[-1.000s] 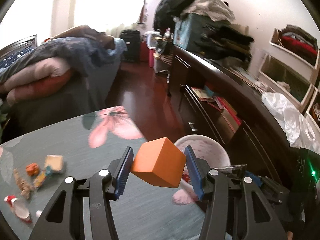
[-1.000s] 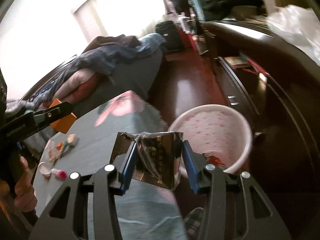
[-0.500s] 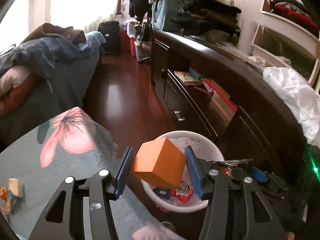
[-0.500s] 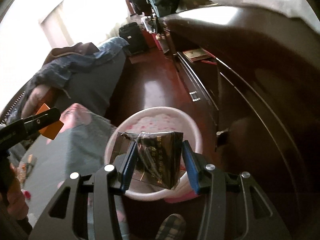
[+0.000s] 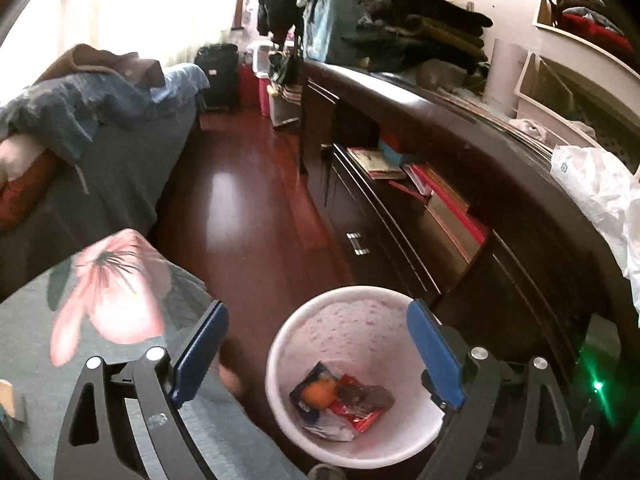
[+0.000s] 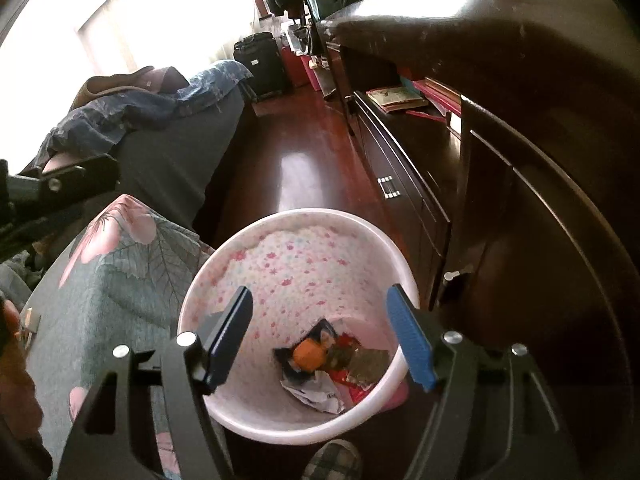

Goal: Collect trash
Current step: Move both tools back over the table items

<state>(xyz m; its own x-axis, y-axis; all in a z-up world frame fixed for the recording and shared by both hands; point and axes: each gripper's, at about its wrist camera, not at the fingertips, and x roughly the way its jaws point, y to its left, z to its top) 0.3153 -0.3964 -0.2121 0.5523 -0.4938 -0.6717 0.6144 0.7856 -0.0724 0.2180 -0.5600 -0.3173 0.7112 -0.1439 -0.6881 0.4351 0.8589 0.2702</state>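
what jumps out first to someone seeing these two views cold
The white bin with pink speckles inside fills the middle of both views, standing on the dark red floor beside the flowered tablecloth. At its bottom lies a heap of trash, an orange block on top of crumpled wrappers. Both the left gripper and the right gripper hang over it, open and empty.

glossy red-brown wood floor between a dark long dresser and a cluttered bed, bright window behind
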